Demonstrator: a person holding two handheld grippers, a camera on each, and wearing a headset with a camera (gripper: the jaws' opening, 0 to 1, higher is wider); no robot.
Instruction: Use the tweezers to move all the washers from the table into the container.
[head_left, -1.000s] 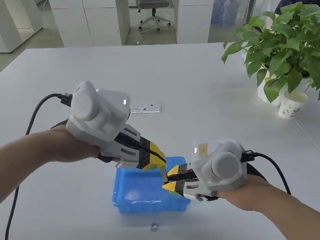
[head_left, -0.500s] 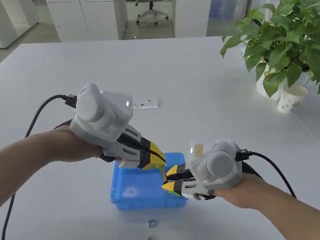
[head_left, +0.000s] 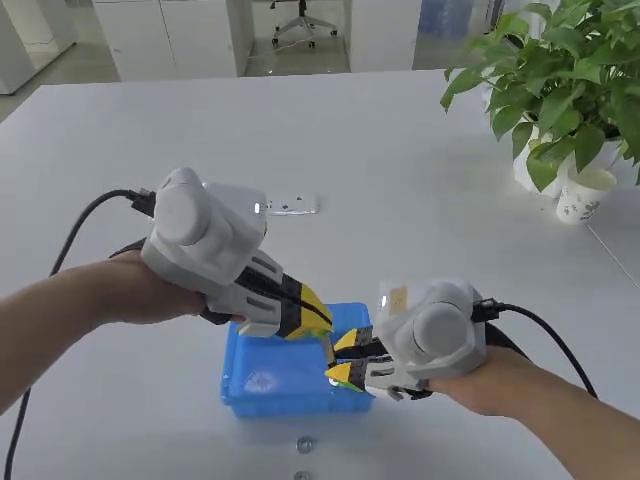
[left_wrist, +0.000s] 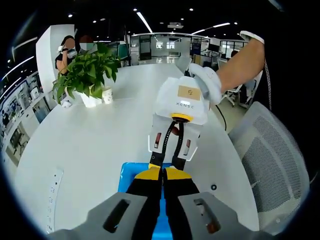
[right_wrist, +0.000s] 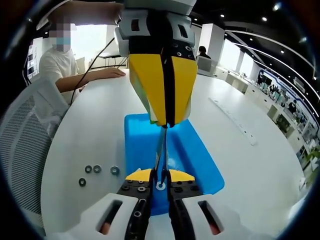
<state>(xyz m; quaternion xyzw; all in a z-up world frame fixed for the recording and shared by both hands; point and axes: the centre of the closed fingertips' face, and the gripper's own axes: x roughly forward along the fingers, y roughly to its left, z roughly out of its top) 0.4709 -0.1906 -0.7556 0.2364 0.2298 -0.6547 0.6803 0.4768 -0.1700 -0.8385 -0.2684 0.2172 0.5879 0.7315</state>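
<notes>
Four loose washers (right_wrist: 97, 169), small flat metal rings, lie on the smooth white counter (head_left: 420, 170) by its near edge, so most of the job looks undone. Just beyond them sits the container (head_left: 255, 385), a shallow blue plastic tray with rounded corners. Over its right side the left claw (right_wrist: 167, 120) is closed on the upper end of the thin steel tweezers (right_wrist: 162, 147), and the right claw (right_wrist: 160, 176) pinches their lower end. A tiny ring shows there; I cannot tell whether it is a washer. I judge the grip on the tool is being settled. Next the tips must drop to a thin, slippery washer. A leafy plant (head_left: 560, 80) stands by the far right edge.
</notes>
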